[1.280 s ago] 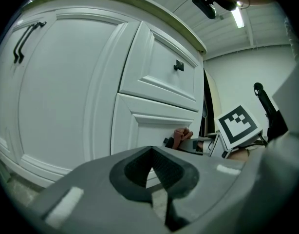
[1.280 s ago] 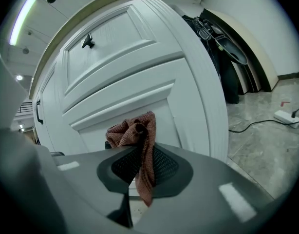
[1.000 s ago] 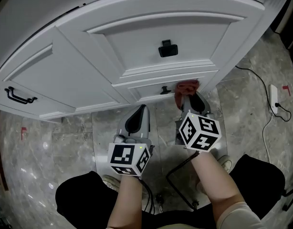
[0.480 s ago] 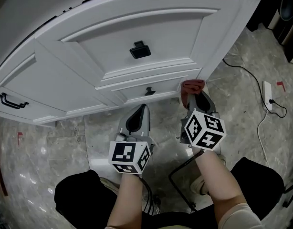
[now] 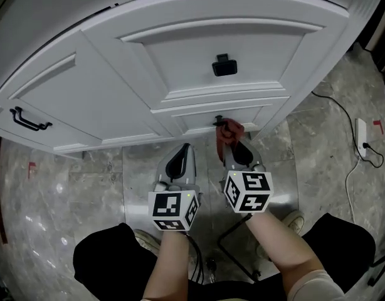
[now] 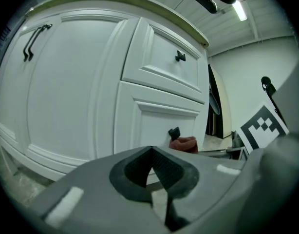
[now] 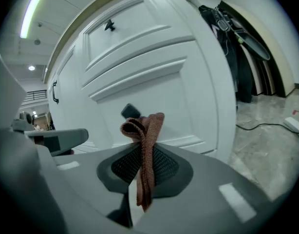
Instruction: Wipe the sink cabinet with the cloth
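Note:
The white sink cabinet [image 5: 199,49] curves across the top of the head view. My right gripper [image 5: 234,150] is shut on a reddish-brown cloth [image 5: 230,131], whose bunched tip rests against the lower panel just right of a small black knob [image 5: 217,120]. In the right gripper view the cloth [image 7: 145,140] stands folded between the jaws, with the knob [image 7: 130,112] behind it. My left gripper [image 5: 180,162] hangs shut and empty over the floor, left of the right one. From the left gripper view the cloth [image 6: 183,144] shows beside the knob [image 6: 174,131].
A square black knob [image 5: 224,64] sits on the upper drawer and a long black handle [image 5: 26,119] on the left door. A black cable and white power strip [image 5: 360,130] lie on the marble floor at right. Dark items [image 7: 237,33] hang beside the cabinet.
My right gripper has carried the cloth leftward along the lower panel, from near the cabinet's right corner to beside the small knob. The left gripper has stayed put and shut.

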Available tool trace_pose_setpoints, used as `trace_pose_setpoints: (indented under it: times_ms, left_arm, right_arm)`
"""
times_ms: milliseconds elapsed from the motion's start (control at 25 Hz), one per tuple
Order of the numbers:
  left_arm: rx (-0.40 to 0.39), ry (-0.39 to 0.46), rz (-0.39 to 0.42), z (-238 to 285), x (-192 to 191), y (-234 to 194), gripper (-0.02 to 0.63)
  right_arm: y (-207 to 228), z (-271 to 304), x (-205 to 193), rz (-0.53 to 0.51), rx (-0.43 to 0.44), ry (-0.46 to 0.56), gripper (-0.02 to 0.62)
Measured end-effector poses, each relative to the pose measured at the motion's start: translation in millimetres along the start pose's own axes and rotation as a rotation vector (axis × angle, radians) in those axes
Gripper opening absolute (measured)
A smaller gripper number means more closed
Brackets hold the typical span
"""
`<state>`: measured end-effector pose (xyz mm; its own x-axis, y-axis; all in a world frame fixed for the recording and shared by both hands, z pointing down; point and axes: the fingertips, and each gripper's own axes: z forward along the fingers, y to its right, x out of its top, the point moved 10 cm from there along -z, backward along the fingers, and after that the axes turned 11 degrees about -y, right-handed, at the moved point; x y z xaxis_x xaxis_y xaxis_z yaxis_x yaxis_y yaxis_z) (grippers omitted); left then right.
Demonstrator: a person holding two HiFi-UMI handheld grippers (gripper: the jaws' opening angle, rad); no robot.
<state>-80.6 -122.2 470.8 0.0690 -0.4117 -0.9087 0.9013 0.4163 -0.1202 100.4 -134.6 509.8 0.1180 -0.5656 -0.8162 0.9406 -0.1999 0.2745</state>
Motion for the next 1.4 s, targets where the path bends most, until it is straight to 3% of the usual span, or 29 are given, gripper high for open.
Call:
trace_pose_setpoints:
  times_ms: [280,560,1000,1400]
  left_arm:
    - [0.070,0.024,-0.015,-28.0,1.4,-38.9,0.000]
    - [0.097,0.018,-0.018,-48.8,-3.0,-63.9,0.000]
    - [0.072,0.011,-0.036,-43.7,-7.7,-65.4,0.000]
    - [0.028,-0.017,0.050,-25.0,-5.1,-38.4,0.000]
  right_arm:
    - [-66.8,37.7,-4.7,-0.034,0.168,-0.034,0.078]
    - [-105.4,66.1,-10.6,-0.056,0.269,-0.056,0.078]
    - [-88.6,69.5,-7.8,-0.034,0.196,-0.074,0.078]
    - [-45.3,58.2,-0.8,0.003,0.142,-0.063,0.081]
